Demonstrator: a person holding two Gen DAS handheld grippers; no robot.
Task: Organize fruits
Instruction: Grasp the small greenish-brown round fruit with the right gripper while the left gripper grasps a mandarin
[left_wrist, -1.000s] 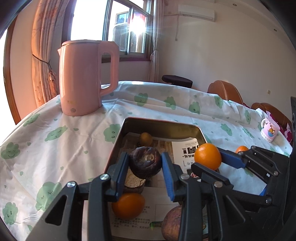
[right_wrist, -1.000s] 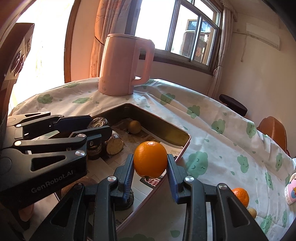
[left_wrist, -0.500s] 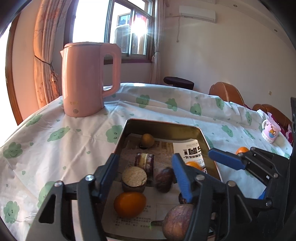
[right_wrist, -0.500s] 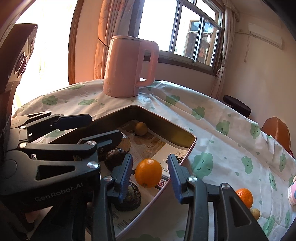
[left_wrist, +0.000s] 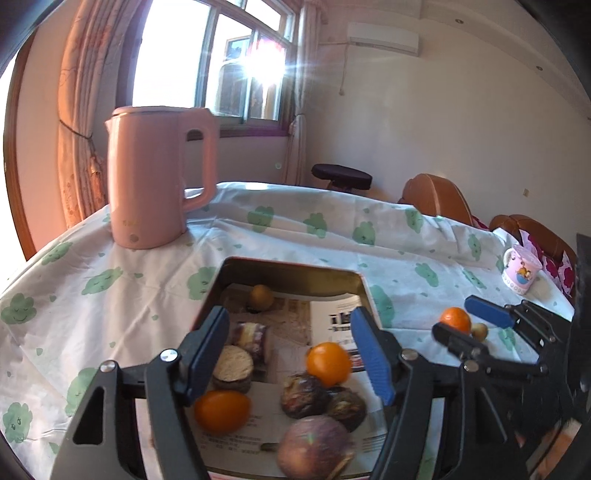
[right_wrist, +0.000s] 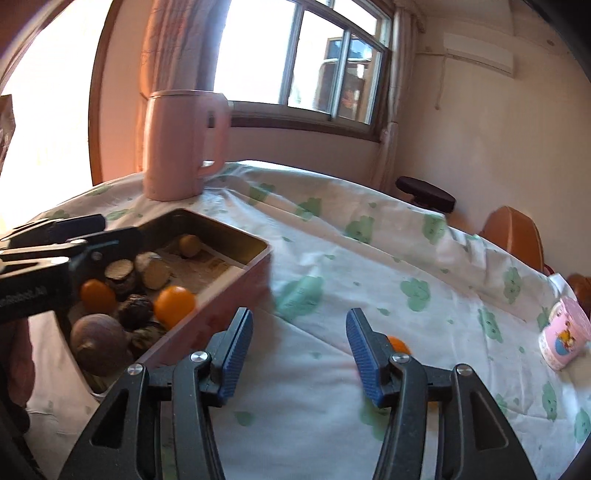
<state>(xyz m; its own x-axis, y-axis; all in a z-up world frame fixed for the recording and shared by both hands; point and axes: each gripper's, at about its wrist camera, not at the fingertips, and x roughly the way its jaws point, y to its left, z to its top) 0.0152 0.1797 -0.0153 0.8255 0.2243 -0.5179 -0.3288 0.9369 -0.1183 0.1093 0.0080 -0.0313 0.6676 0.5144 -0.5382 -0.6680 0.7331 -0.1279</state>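
In your left wrist view, your left gripper (left_wrist: 291, 349) hangs over the metal tray (left_wrist: 288, 266) with its jaws apart and nothing between the pads; they have just been opening. Below them the tray, lined with printed paper, holds an orange (left_wrist: 328, 363) near its right side, a second orange (left_wrist: 221, 406) at the lower left, two dark wrinkled fruits (left_wrist: 303, 395) touching each other, a large brownish round fruit (left_wrist: 312, 446) at the near edge, two cut root pieces (left_wrist: 233, 365) and a small yellow-brown fruit (left_wrist: 261, 295) at the far end. Out on the cloud-print tablecloth (left_wrist: 122, 295), a loose orange (left_wrist: 455, 320) and a small pale fruit (left_wrist: 479, 331) lie together just beside your right gripper's fingers (left_wrist: 487, 317).

In your right wrist view, your right gripper (right_wrist: 299, 354) is off the tray and over bare cloth, jaws apart and empty, likewise just opened. The loose orange (right_wrist: 398, 345) peeks out behind the right finger.

By my reading, most of the fruit is already in the tray; the orange and the small pale fruit on the cloth are what you have left to collect.
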